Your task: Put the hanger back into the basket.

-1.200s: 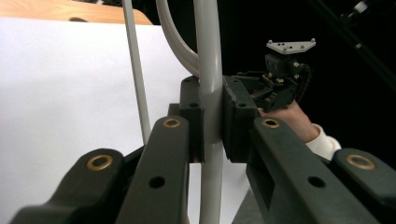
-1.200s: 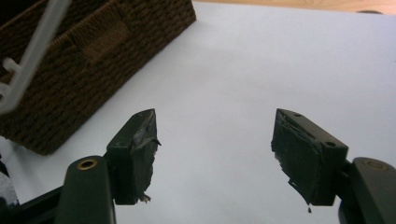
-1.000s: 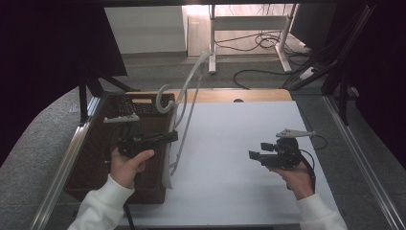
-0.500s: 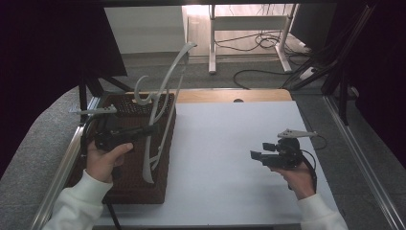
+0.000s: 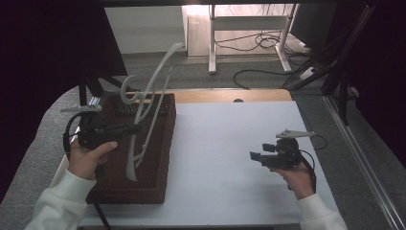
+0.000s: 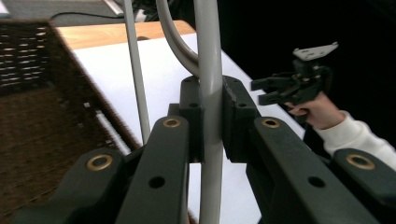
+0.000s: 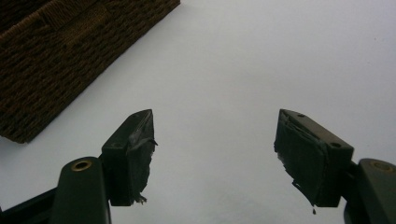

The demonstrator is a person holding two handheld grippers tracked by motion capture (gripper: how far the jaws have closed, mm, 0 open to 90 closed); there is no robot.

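Observation:
A white clothes hanger [image 5: 149, 87] stands tilted above a brown wicker basket [image 5: 165, 143] at the left of the white table [image 5: 230, 143]. My left gripper [image 5: 134, 128] is shut on the hanger's thick bar, and its lower end hangs over the basket's inside. In the left gripper view the pads of my left gripper [image 6: 212, 116] press on both sides of the hanger [image 6: 208, 56], with the basket [image 6: 32, 116] to the left. My right gripper [image 5: 253, 156] hovers over the table at the right, open with nothing in it. The right gripper view has my right gripper [image 7: 215, 149] wide apart over bare white surface, the basket [image 7: 70, 51] at upper left.
A wooden strip [image 5: 230, 95] runs along the table's far edge. Behind it are a white desk frame [image 5: 249, 28] and cables [image 5: 268, 72] on the floor. Metal rails [image 5: 364, 158] flank the table. The other hand's gripper [image 6: 280, 88] shows far off in the left gripper view.
My left hand has carried the hanger leftward and a little up, from the basket's right edge to over its inside. The right hand has stayed put.

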